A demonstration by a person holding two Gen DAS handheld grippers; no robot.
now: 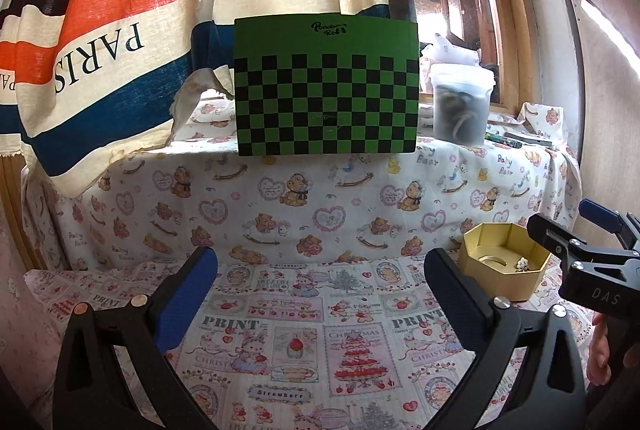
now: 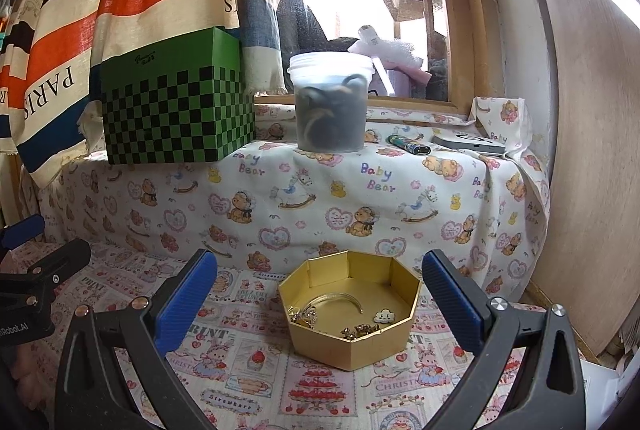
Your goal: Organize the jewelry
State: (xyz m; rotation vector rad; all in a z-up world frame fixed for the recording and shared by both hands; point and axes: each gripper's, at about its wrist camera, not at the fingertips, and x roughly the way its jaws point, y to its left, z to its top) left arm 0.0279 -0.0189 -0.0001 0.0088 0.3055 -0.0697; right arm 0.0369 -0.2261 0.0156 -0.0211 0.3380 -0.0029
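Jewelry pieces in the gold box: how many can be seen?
4, all in the gold box: a curved bangle at the back, a gold cluster at left, a cloud pin at right, small charms in front. Tangled pieces may hide more.

Green checkered box (image 2: 176, 110), plastic tub (image 2: 331, 102), lighter (image 2: 409, 145)

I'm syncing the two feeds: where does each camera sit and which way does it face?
Left wrist: on the left tool, facing the green checkered box; own open fingers, right tool at right edge.
Right wrist: on the right tool, facing the gold box; own open fingers, left tool at left edge.
Shared: both boxes, plastic tub.
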